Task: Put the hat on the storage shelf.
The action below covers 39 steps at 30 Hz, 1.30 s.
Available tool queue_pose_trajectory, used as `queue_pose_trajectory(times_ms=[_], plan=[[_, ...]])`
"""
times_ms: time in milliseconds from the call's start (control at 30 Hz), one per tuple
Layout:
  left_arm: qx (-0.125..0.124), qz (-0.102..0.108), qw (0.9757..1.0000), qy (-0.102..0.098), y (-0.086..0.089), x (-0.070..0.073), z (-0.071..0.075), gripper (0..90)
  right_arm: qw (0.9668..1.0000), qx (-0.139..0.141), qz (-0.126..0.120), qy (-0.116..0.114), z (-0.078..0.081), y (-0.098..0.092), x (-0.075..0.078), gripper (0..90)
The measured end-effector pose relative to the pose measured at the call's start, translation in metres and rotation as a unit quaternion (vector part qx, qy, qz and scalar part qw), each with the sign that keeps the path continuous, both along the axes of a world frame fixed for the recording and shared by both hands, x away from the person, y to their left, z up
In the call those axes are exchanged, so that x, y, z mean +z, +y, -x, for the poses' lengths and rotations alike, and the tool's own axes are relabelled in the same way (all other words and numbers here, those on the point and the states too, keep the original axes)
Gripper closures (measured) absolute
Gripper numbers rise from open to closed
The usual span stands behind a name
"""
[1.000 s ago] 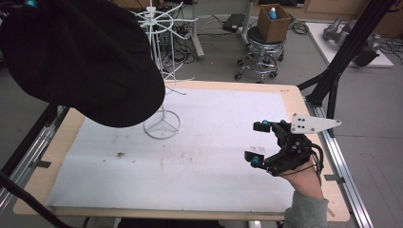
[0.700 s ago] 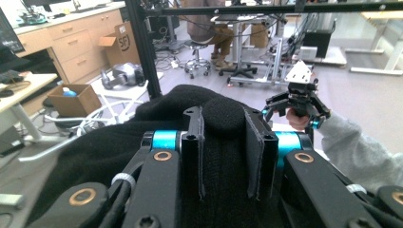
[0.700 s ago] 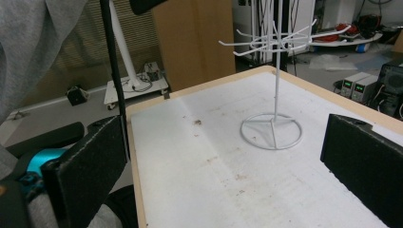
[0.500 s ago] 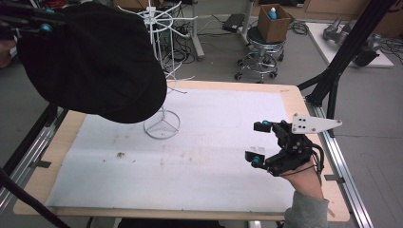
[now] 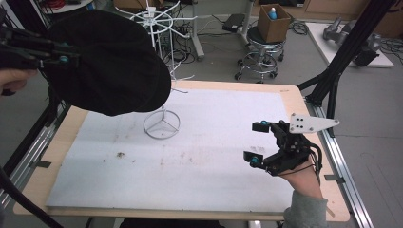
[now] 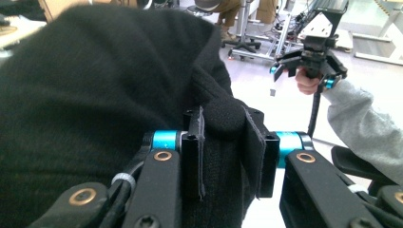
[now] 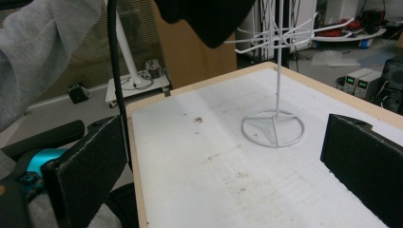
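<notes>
High view, from the left: the left gripper is clamped on the edge of a black hat, holding it in the air above the far-left part of the worktop, just in front of the white wire rack. In the left gripper view a fold of the hat's fabric is pinched between the two pads, so the hat hangs by its edge with the crown free, probably so it can be dropped over one of the rack's arms. Compared with a second ago, the hat sits lower in the picture and farther right, covering more of the rack's top. Farther right, the right gripper waits above the worktop, jaws wide apart and empty, out of the way; it has not moved.
</notes>
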<state>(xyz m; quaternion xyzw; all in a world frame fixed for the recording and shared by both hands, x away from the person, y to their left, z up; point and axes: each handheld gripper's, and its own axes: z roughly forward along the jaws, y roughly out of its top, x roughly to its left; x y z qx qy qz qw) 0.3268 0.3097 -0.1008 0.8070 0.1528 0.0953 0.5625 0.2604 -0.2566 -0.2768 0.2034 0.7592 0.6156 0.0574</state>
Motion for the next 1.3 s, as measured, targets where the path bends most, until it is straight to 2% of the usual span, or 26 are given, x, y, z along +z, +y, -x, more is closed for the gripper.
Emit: queue_pose_trajectory(times_ms=[100, 233, 300, 533, 767, 1000, 1300], plan=[[0.0, 0.003, 1.0, 0.008, 0.002, -0.01, -0.003, 71.1, 1.0, 0.001, 0.001, 0.001, 0.001, 0.0, 0.001, 0.7], [-0.003, -0.005, 0.9998, 0.018, 0.003, -0.021, -0.007, 71.0, 1.0, 0.001, 0.003, 0.002, 0.0, 0.001, 0.0, 0.7], [-0.007, 0.0, 0.9998, 0.021, 0.005, -0.027, -0.008, 70.9, 1.0, 0.001, 0.004, 0.005, 0.0, 0.001, 0.0, 0.7], [0.002, -0.001, 0.9999, 0.017, 0.008, -0.035, -0.008, 70.7, 1.0, 0.002, 0.005, 0.005, 0.0, 0.003, -0.001, 0.7], [0.024, 0.002, 0.9997, 0.002, 0.011, -0.049, -0.003, 70.3, 1.0, 0.003, 0.007, 0.005, 0.0, 0.005, -0.001, 0.7], [0.029, 0.003, 0.9996, -0.003, 0.009, -0.053, 0.001, 69.2, 0.9999, 0.006, 0.01, 0.006, -0.001, 0.007, -0.001, 0.7], [0.026, 0.007, 0.9996, 0.001, 0.004, -0.057, 0.004, 58.7, 0.9999, 0.008, 0.013, 0.006, 0.0, 0.008, -0.001, 0.7]])
